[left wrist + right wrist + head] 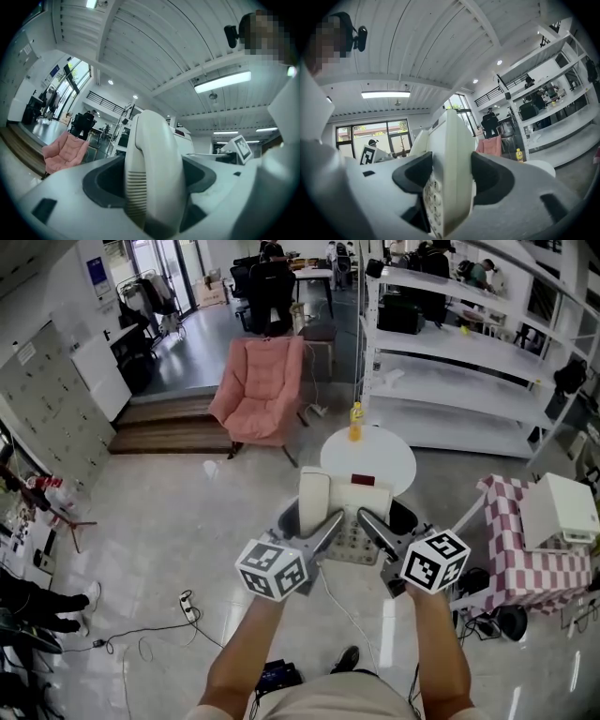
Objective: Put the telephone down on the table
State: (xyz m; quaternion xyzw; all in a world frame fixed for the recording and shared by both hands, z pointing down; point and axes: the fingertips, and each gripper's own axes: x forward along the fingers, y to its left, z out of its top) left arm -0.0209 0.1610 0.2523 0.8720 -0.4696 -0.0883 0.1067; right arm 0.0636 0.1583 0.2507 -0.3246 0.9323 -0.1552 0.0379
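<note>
An off-white desk telephone [354, 514] hangs in the air between my two grippers, in front of a round white table [395, 461]. My left gripper [328, 525] is shut on the telephone's left side, where the handset [314, 495] rests. In the left gripper view the handset [152, 164] fills the gap between the jaws. My right gripper [372, 525] is shut on the right edge of the telephone's base. In the right gripper view the base [452, 164] stands edge-on between the jaws, with its keypad [432, 206] facing left. The cord [345, 610] hangs down toward the floor.
A yellow bottle [356, 421] stands on the round table's far edge. A pink armchair [262, 390] is behind it to the left, and white shelving [450, 362] to the right. A checked-cloth table [511, 545] with a white box [560, 510] stands at right. Cables [141, 638] lie on the floor.
</note>
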